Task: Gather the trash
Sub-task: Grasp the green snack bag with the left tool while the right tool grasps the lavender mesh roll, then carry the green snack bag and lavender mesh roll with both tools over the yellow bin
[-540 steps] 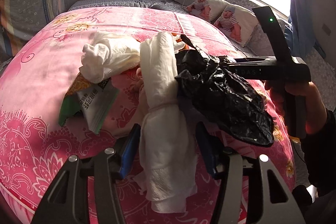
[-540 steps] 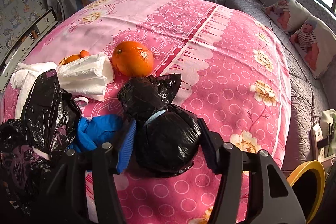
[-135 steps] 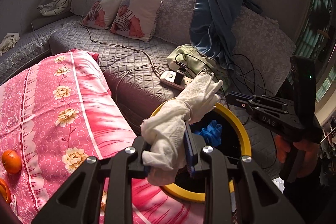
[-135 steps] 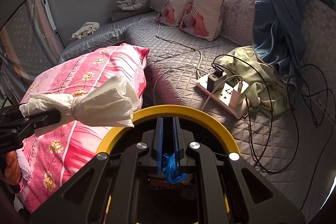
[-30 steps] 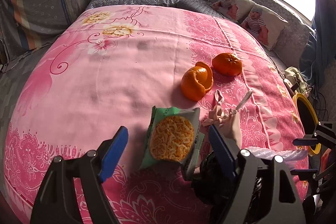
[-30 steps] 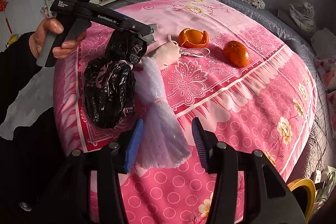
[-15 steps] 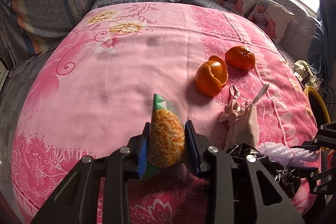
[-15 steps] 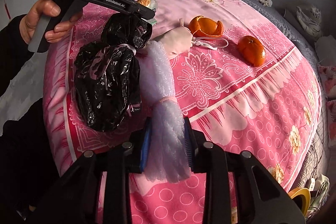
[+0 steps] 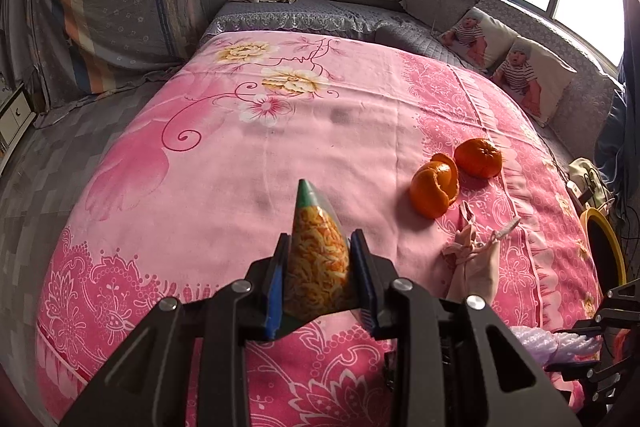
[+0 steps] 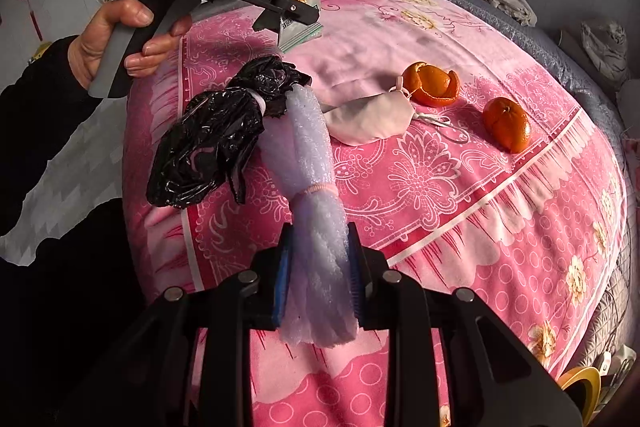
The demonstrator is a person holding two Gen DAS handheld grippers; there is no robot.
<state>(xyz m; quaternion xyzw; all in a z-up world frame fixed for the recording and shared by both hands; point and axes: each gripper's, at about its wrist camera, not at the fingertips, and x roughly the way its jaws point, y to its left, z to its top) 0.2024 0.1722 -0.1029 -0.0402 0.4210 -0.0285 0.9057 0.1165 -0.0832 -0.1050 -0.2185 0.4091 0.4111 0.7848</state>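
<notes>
Left gripper [image 9: 319, 277] clamped on snack packet [image 9: 316, 259], right gripper [image 10: 320, 267] on foam roll [image 10: 316, 227]; keep squeeze firm, lift clear of pink bedspread [image 9: 224, 155], carry level toward yellow-rimmed bin [image 9: 604, 255].

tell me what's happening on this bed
A person is clearing trash with two handheld tools. The left tool is shut on a snack packet, and the right tool is shut on a foam wrap bundle. A black bag, face mask, orange peel and whole orange lie on the pink blanket.
</notes>
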